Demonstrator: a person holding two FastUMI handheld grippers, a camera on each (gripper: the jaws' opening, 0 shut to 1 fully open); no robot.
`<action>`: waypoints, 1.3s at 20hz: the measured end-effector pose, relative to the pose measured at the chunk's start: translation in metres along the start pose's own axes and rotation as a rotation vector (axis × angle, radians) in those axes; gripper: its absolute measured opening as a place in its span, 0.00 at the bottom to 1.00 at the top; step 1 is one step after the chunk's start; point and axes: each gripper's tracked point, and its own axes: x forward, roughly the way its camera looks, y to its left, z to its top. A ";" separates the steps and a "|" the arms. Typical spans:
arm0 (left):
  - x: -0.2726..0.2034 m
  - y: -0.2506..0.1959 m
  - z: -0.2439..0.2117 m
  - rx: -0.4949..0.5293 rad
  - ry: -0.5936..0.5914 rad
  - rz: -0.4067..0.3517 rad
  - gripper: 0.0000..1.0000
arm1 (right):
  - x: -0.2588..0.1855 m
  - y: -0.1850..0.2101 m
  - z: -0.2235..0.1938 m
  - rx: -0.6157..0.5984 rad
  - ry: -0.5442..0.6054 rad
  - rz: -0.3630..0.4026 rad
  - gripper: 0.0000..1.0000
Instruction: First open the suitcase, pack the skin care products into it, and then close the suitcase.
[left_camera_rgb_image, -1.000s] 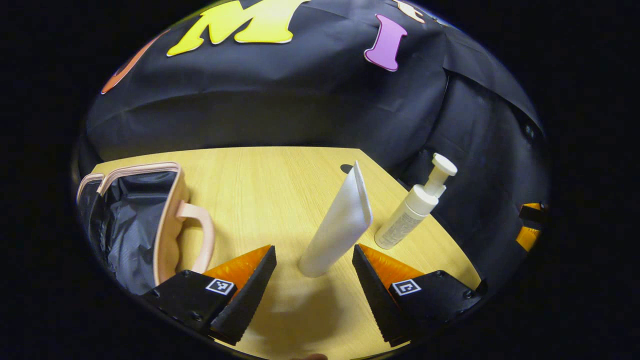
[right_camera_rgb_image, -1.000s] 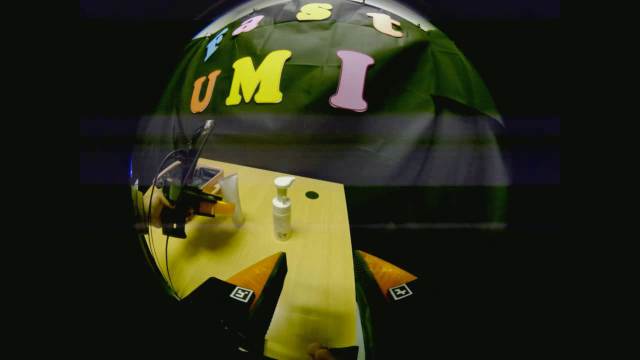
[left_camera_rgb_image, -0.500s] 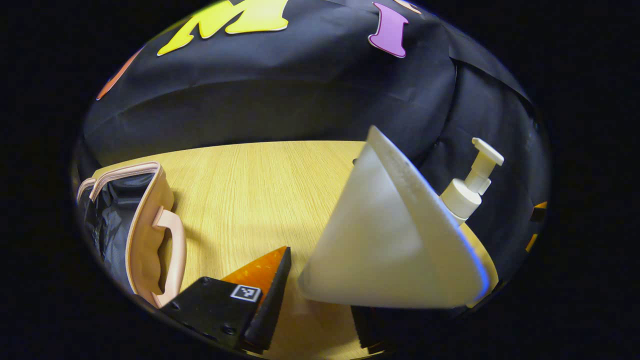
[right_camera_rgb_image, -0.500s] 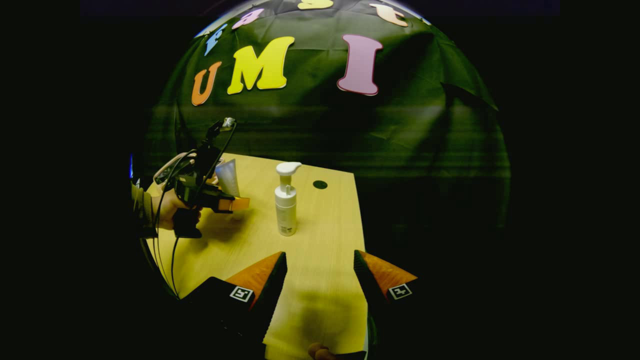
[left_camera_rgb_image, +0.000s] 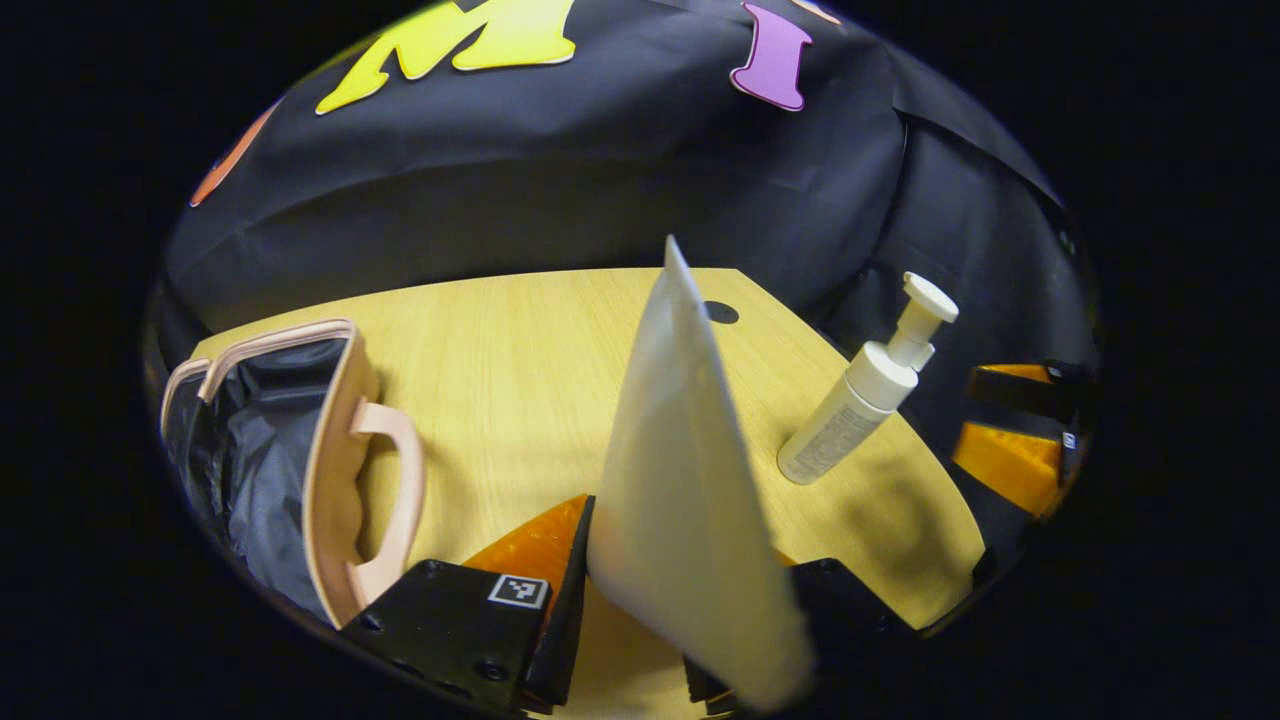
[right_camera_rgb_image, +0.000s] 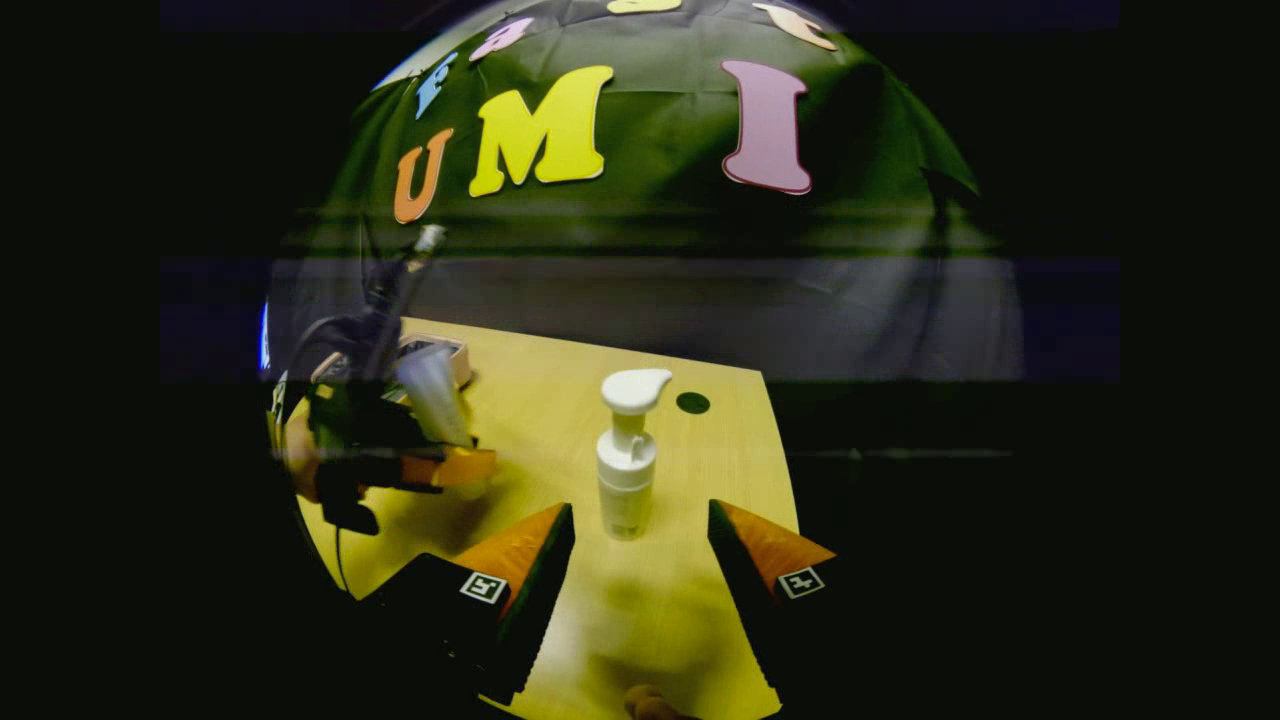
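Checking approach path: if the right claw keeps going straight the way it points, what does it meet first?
Likely the pump bottle: it stands upright on the table, just ahead of the open right claw and roughly centred between its fingers. Exact depth is unclear.

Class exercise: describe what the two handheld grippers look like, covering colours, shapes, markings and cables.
Each gripper has two wedge-shaped fingers, orange on the outer face, with black ribbed pads and black bases carrying small square black-and-white markers. The right gripper shows this plainly. The left gripper, seen from there, has a black body and handle with black cables looping off it.
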 end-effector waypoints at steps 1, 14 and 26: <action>-0.013 0.004 -0.003 0.003 0.004 0.013 0.53 | 0.012 0.002 -0.001 0.013 0.002 -0.008 0.80; -0.218 0.082 -0.070 -0.169 0.028 0.251 0.52 | 0.086 0.017 -0.010 0.063 0.012 -0.121 0.65; -0.231 0.238 0.026 -0.177 -0.126 0.336 0.45 | -0.019 0.087 -0.001 0.085 0.008 -0.089 0.47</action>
